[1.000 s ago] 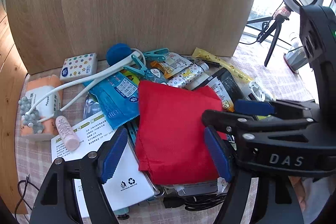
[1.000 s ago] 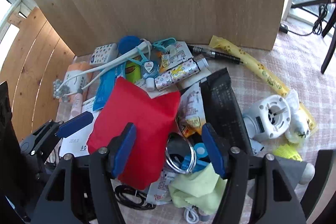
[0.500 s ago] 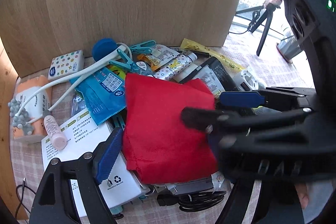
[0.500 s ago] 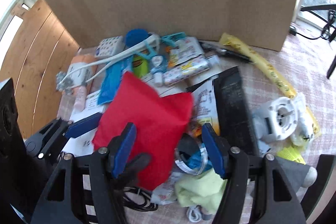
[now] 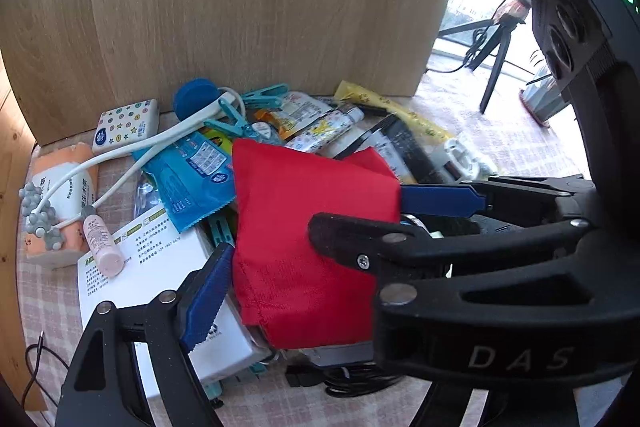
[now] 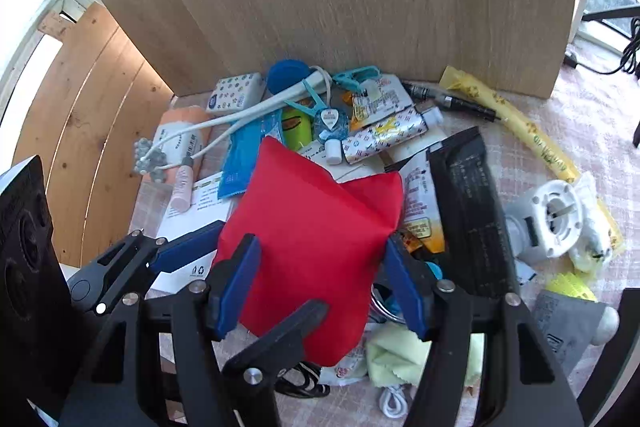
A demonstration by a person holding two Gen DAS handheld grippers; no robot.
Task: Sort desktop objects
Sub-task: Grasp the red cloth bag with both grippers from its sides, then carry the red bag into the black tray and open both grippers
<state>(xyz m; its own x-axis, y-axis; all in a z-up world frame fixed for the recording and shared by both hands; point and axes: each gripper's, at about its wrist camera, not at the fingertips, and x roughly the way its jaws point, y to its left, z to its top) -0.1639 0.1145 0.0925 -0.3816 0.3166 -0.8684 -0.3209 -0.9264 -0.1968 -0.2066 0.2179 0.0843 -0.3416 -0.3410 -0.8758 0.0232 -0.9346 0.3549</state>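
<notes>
A red cloth pouch (image 5: 304, 211) lies on top of a heap of small items on a checked tablecloth. In the left wrist view my left gripper (image 5: 304, 279) stands open over the pouch's near edge; one blue pad (image 5: 204, 295) shows, and the right gripper (image 5: 360, 207) crossing in front hides the other finger. In the right wrist view the red pouch (image 6: 316, 239) lies between the pads of my right gripper (image 6: 320, 247). Its jaws are closing slightly, and the pads flank the pouch without a clear squeeze. The left gripper (image 6: 270, 267) reaches in from the left.
A wooden board (image 5: 240, 7) walls the back. Around the pouch lie a white printed box (image 5: 160, 267), a blue wipes pack (image 5: 192, 175), a pink bottle (image 5: 100, 243), a black packet (image 6: 468, 211), a white round device (image 6: 552, 215) and a yellow-green cloth (image 6: 396, 351).
The right gripper has shifted left, so the pouch now lies between its pads. It now covers the left gripper's right finger in the left wrist view. The pouch has not moved.
</notes>
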